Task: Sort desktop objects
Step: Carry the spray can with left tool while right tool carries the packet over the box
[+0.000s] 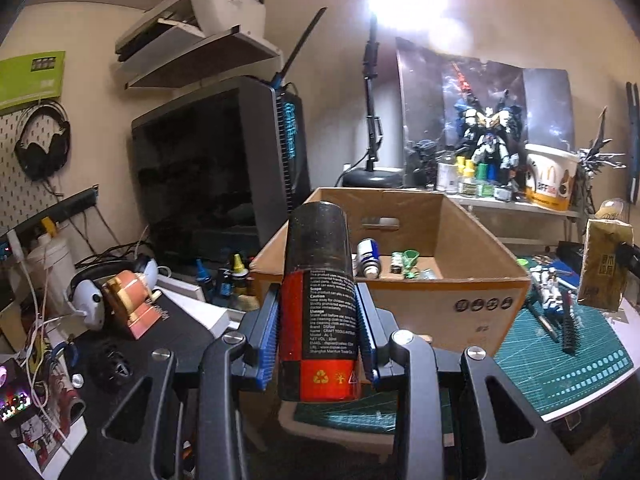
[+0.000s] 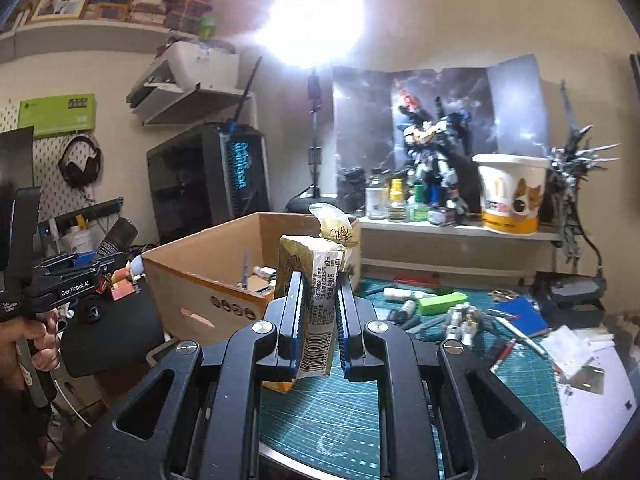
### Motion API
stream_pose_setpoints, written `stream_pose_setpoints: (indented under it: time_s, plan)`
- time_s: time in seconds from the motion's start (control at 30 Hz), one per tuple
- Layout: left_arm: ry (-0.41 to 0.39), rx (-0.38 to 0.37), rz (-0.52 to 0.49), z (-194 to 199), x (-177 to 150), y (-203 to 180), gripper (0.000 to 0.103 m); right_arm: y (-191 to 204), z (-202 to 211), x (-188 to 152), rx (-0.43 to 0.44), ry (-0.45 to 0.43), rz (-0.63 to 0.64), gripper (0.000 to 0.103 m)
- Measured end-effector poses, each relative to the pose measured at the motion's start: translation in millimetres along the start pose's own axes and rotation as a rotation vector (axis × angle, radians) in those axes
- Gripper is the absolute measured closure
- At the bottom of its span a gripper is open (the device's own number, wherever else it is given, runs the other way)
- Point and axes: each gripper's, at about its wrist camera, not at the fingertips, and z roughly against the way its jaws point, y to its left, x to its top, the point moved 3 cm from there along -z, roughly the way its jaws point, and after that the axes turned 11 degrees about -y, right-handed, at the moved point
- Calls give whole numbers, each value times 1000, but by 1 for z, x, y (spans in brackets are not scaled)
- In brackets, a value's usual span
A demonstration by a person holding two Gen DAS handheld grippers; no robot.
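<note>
My left gripper [image 1: 318,308] is shut on a black and red spray can [image 1: 318,300], held upright in front of the near left corner of an open cardboard box [image 1: 444,304]. The box holds a small can [image 1: 368,258] and green bits. My right gripper [image 2: 320,304] is shut on a gold tissue pack [image 2: 316,280], held above the green cutting mat [image 2: 332,420] to the right of the box [image 2: 200,284]. The left gripper with the can [image 2: 88,268] shows at the left of the right wrist view. The tissue pack [image 1: 604,268] shows at the right of the left wrist view.
A PC tower [image 1: 224,168] stands behind the box. Headphones [image 1: 104,292], cables and small bottles crowd the left desk. Pens, a green case [image 2: 442,302] and model parts lie on the mat. A shelf holds a robot model [image 2: 436,164] and a paper bucket [image 2: 510,196].
</note>
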Motion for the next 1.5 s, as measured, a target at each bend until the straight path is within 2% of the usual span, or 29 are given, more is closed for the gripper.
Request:
stream_pose_setpoints:
  time_s: [0.67, 1.5]
  plan:
    - [24, 130, 15, 17, -9, 44, 69, 52, -34, -10, 197, 35, -1, 89]
    - [51, 126, -13, 11, -11, 45, 69, 58, -46, -16, 245, 60, -23, 89]
